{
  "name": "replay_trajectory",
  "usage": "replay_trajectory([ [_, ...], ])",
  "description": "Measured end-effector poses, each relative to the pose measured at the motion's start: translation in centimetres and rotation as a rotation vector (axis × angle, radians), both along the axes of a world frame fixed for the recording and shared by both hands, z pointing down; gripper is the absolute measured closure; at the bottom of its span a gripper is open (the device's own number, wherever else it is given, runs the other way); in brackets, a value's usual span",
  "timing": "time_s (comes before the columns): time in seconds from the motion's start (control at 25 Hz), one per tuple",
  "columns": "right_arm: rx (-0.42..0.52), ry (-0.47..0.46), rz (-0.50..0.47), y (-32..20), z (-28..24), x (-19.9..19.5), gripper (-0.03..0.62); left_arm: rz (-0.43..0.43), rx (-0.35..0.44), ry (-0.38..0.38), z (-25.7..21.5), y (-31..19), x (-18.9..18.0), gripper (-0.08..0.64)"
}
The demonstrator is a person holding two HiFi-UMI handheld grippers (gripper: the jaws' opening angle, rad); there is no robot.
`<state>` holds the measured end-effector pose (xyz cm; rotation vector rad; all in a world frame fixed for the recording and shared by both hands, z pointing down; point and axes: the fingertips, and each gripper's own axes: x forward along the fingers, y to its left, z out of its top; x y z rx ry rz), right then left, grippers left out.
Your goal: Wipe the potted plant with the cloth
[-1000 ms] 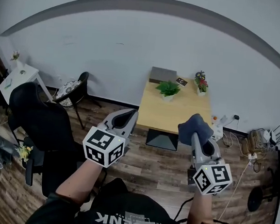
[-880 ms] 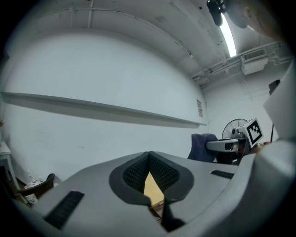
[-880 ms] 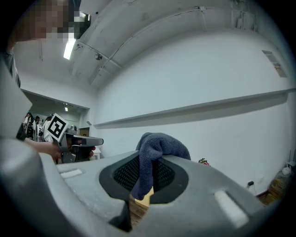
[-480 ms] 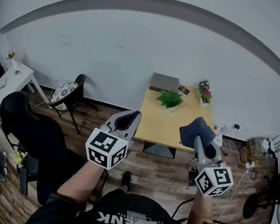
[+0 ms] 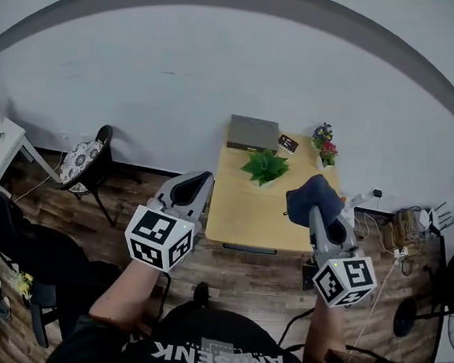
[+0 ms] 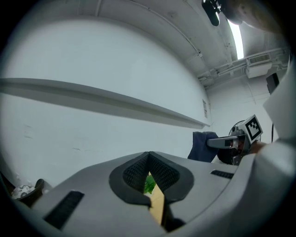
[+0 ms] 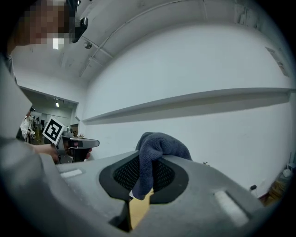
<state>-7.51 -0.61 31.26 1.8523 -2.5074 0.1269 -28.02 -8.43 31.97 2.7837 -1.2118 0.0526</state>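
Dark blue cloth (image 7: 155, 148) is bunched in the right tongs (image 5: 318, 218), which pinch it tight, a fold hanging down through the gap. The left tongs (image 5: 188, 191) are pressed together on nothing; past them shows only a sliver of green leaf and wood. Both point level toward the wooden bench (image 5: 243, 222), which stands against the white wall at twelve o'clock from the person. The potted plant (image 5: 264, 167) sits on the bench's far half, with a grey box (image 5: 253, 132) at eleven o'clock of it and a small pot of flowers (image 5: 323, 143) at two o'clock. The cloth hangs near the bench's right edge, at about four o'clock from the plant and apart from it. The step in hand looks like the approach: no leaf is touched. Next, I judge, the right tongs must carry the cloth toward ten o'clock onto the leaves and stroke lightly, while the left tongs may steady the pot against tipping.
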Motion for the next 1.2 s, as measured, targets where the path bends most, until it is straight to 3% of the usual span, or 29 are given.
replay_trajectory([
  [0.44,-0.049,0.006,0.083,-5.2,0.7,1.3,0.555,0.08,-0.004,-0.029,1.2,-6.5,1.7,0.557],
  [0.76,-0.049,-0.001,0.088,-8.3,1.0,4.2,0.555,0.062,-0.026,-0.05,2.3,-8.9,3.5,0.557],
  [0.92,-0.043,-0.023,0.05,-10.3,1.4,6.6,0.555,-0.002,-0.03,-0.08,2.9,-10.0,5.1,0.557],
  [1.2,-0.035,-0.031,-0.108,-14.9,1.5,10.8,0.555,-0.099,-0.037,-0.088,2.8,-11.7,9.7,0.557],
])
